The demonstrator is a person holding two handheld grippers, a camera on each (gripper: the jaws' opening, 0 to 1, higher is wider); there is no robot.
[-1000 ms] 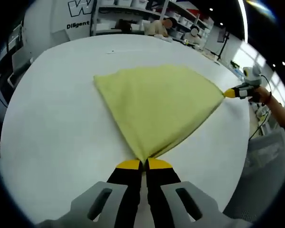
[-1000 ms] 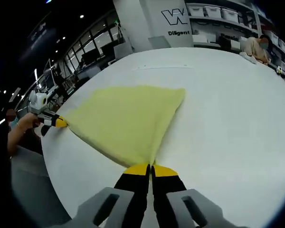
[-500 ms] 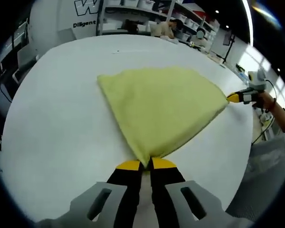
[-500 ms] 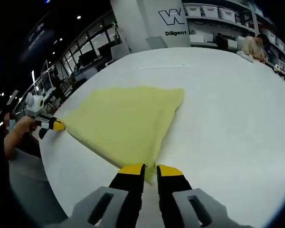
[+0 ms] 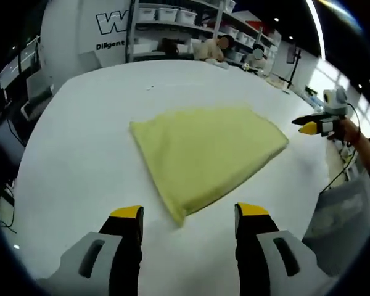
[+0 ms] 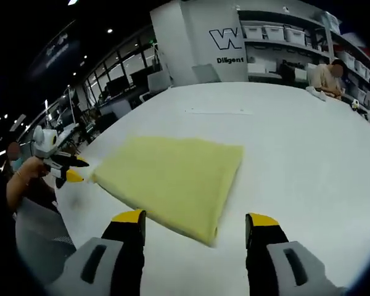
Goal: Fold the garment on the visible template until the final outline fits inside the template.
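- While the yellow garment (image 5: 206, 151) lies flat on the white bench (image 5: 80, 135), folded to a rough wedge, the left tongs (image 5: 189, 216) stand wide open just short of its nearest corner, touching nothing.
- In the right gripper view the right tongs (image 6: 195, 222) are likewise spread wide, with the garment (image 6: 172, 179) lying between and beyond the jaws, its near corner apart from both.
- The right tongs (image 5: 309, 127) show in the left gripper view at the garment's far right corner, near it but apart, held by a hand (image 5: 348, 131).
- The left tongs (image 6: 71, 172) show in the right gripper view at the garment's left corner, with a hand (image 6: 21, 182) behind them; the yellow tips sit just beside the cloth.
- Behind the bench stand a white wall with a "W" logo (image 6: 225, 38) and shelves with bins (image 6: 277, 18).
- A person (image 6: 324, 74) sits at the far edge of the bench.
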